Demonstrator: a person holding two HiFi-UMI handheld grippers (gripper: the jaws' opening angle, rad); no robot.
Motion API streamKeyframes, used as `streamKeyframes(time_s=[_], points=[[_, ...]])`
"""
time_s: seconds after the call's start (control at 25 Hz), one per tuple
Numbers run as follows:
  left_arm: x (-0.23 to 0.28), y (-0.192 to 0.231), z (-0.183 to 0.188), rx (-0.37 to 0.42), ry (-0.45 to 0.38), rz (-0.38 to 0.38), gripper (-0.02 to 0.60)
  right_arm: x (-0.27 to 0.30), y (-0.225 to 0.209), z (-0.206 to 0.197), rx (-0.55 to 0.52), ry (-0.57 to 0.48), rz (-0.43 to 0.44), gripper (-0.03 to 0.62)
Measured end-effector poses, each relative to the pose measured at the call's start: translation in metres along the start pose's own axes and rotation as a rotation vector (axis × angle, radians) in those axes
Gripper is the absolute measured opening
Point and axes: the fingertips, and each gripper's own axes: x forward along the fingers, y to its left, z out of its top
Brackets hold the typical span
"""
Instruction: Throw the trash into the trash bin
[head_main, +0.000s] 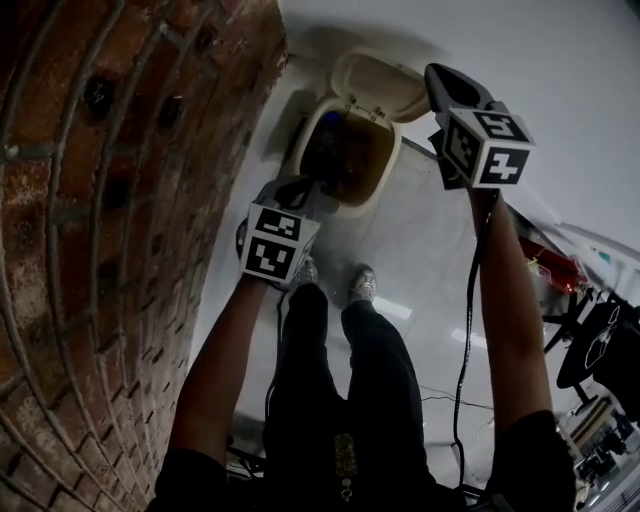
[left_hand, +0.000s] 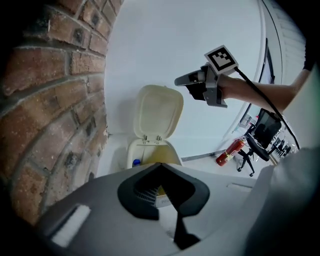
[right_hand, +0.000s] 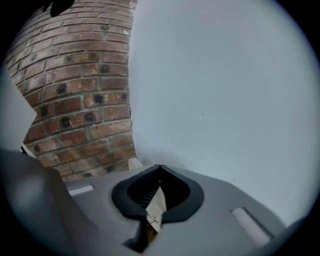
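The cream trash bin (head_main: 386, 178) stands open on the floor by the brick corner, its lid (head_main: 382, 84) tipped back against the white wall. Something blue (left_hand: 136, 162) lies inside the bin (left_hand: 150, 151). My left gripper (head_main: 300, 186) hovers at the bin's near rim; in the left gripper view its jaws (left_hand: 160, 168) are together, with a pale printed scrap (left_hand: 163, 200) between them. My right gripper (head_main: 436, 74) is raised high to the right of the lid, clear of the bin. It (right_hand: 160, 171) faces the wall and is shut on a small paper scrap (right_hand: 156, 207).
A curved brick wall (head_main: 100, 200) rises close on the left. A red fire extinguisher (left_hand: 227, 152) and a black office chair (left_hand: 262, 132) stand off to the right. The person's legs and shoes (head_main: 362, 285) are just in front of the bin.
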Motion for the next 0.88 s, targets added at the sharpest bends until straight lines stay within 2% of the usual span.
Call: streamKeyframes(time_s=[0.24,0.44,0.6,0.76,0.88], points=[[0.001,0.004,-0.002,0.001,-0.002,0.005,0.006,0.019,-0.013,-0.015,0.141,0.089,0.012,0.003],[0.001,0.003,-0.017,-0.003,0.022,-0.001,0.006,0.018,-0.006,-0.022,0.259,0.132,0.093,0.003],[-0.002,0.012,-0.015,0.002,0.013,0.017,0.006,0.01,0.014,-0.032,0.234,0.162,0.164,0.002],[-0.009,0.028,0.007,0.004,-0.039,0.056,0.006,0.001,0.047,-0.055,0.155,0.225,0.232,0.003],[-0.013,0.037,0.026,0.012,-0.083,0.08,0.006,-0.009,0.071,-0.073,0.159,0.239,0.273,0.003]])
